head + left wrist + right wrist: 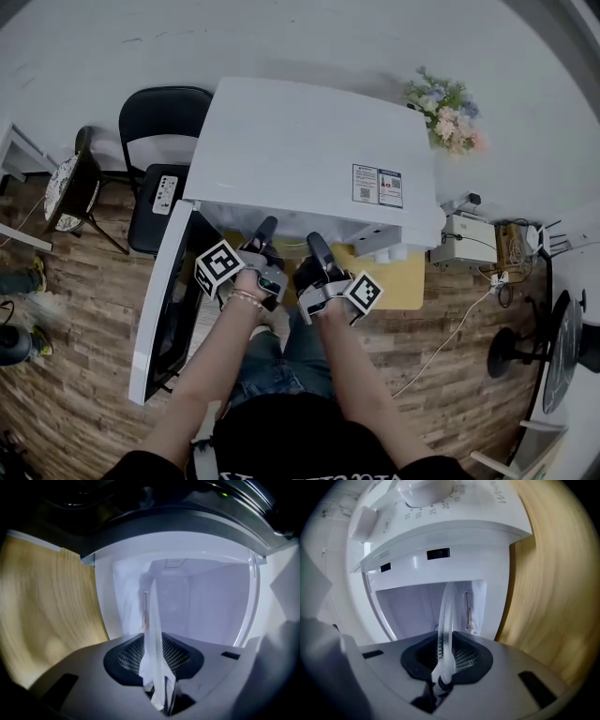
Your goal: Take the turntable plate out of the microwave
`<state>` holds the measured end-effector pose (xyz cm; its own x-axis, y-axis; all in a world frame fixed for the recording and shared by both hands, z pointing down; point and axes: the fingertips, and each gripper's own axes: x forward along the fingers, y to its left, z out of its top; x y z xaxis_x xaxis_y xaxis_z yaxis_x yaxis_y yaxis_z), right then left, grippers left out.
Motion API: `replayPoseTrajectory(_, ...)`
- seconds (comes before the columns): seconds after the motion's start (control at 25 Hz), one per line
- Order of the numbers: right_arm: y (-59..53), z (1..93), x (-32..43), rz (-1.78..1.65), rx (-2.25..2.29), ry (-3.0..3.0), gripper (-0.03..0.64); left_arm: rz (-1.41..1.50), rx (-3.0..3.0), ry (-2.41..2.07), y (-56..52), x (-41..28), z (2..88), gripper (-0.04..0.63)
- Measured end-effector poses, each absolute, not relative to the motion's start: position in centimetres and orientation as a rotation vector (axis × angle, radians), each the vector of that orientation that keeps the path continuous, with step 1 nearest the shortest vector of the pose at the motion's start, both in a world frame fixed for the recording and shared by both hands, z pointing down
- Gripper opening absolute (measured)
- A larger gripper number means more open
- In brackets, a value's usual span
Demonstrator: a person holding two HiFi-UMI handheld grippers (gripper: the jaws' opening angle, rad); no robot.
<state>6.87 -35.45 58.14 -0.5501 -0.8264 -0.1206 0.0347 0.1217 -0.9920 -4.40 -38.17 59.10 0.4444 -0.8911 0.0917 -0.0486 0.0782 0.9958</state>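
The white microwave (309, 150) stands on a small wooden table (403, 281) with its door (164, 300) swung open to the left. Both grippers reach level into the opening. The clear glass turntable plate (152, 616) shows edge-on in the left gripper view, with my left gripper (154, 660) shut on its rim in front of the white cavity (211, 606). In the right gripper view the plate's rim (447, 611) runs between the pads, and my right gripper (443, 660) is shut on it below the dial (424, 491). From the head view the left gripper (266, 230) and right gripper (316, 246) sit side by side; the microwave's top hides the plate.
A black chair (155, 178) stands left of the microwave, with a round patterned stool (64, 192) beyond it. Flowers (448, 112) sit at the back right. A white box with cables (469, 239) and a black stand base (511, 352) lie on the wood floor to the right.
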Motion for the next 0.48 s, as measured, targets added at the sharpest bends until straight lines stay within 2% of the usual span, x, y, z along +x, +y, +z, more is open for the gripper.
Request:
replayPoseTrajectory(0.28, -33.5, 57.0, 7.3, -1.486, -0.708, 1.706, 0.058, -0.854, 1.407, -0.884, -37.6, -4.2, 57.9, 0.109)
replayPoseTrajectory(0.48, -32.1, 56.5, 7.4, -1.478, -0.698, 1.732, 0.061, -0.861, 1.452, -0.862, -36.7, -4.1, 56.9, 0.063)
